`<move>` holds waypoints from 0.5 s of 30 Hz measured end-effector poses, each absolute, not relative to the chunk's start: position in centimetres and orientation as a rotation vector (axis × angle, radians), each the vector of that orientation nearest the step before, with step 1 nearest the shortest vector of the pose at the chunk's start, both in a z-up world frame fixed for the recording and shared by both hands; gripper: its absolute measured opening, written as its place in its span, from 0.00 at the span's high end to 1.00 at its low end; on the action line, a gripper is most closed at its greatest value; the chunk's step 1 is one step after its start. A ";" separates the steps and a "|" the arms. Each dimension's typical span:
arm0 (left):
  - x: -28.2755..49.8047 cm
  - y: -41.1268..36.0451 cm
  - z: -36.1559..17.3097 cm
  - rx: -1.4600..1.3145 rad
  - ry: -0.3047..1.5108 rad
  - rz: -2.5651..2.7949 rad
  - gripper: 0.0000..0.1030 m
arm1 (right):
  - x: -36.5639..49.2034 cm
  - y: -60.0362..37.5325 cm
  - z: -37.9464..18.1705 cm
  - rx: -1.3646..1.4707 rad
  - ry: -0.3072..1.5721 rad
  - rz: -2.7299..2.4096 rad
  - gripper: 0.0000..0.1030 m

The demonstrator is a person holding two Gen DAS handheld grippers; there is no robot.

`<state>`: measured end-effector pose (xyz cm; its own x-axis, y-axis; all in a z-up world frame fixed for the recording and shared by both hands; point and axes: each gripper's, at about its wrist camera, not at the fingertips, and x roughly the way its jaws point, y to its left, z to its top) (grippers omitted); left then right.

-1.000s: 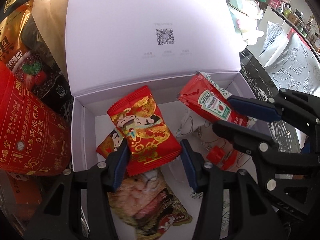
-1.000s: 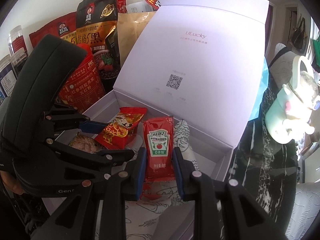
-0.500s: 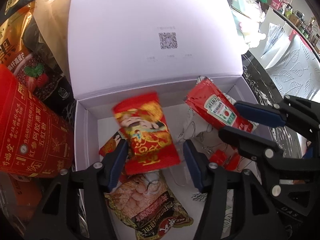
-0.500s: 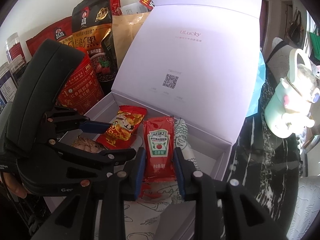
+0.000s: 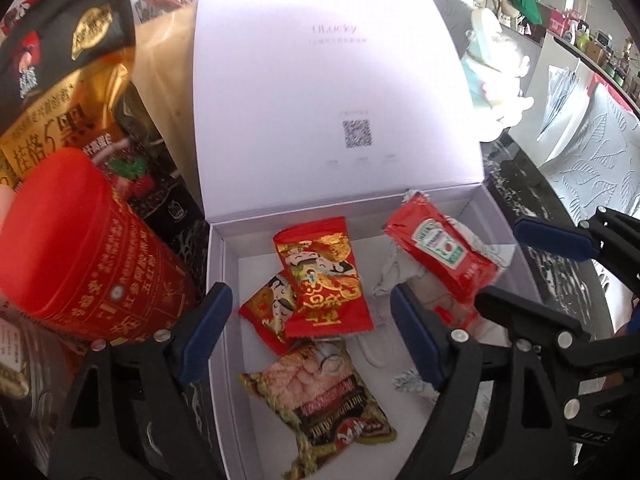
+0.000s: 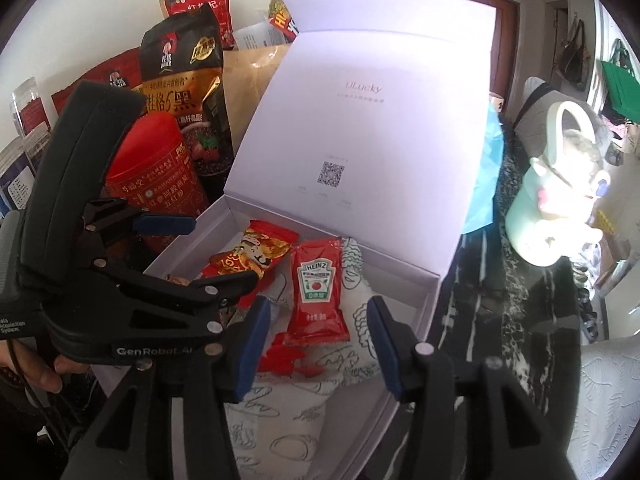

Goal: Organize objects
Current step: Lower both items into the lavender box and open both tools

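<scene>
A white gift box (image 5: pixel 216 320) with its lid (image 5: pixel 332 92) standing open holds snack packets. Two red-and-gold candy packets (image 5: pixel 320 280) lie in the middle, a nut packet (image 5: pixel 328 396) in front, and a red Heinz ketchup sachet (image 5: pixel 440 252) on a patterned white pouch (image 6: pixel 356 276) at the right. My left gripper (image 5: pixel 308 336) is open and empty above the candy packets. My right gripper (image 6: pixel 316 344) is open and empty, its jaws either side of the ketchup sachet (image 6: pixel 318 296).
A red canister (image 5: pixel 80 248) stands left of the box, with tall oat bags (image 6: pixel 184 76) and a brown paper bag (image 6: pixel 256 76) behind. A pale green figurine (image 6: pixel 560 192) stands at the right on the dark marbled tabletop (image 6: pixel 512 312).
Both grippers opened. The left let go of the red candy packet, which now lies in the box. The right let go of the ketchup sachet. Both pulled back a little.
</scene>
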<state>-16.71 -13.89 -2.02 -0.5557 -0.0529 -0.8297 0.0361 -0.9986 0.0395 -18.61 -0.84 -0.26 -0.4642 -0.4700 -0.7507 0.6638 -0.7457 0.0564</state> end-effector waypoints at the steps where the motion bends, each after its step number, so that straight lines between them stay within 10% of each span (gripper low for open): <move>1: -16.5 -13.8 -1.7 1.449 -0.027 -2.729 0.21 | -18.3 -0.7 0.1 1.027 0.320 -2.221 0.48; 15: -12.9 -13.2 3.6 1.289 -0.010 -2.813 0.21 | -13.9 1.5 5.4 0.915 0.303 -2.358 0.36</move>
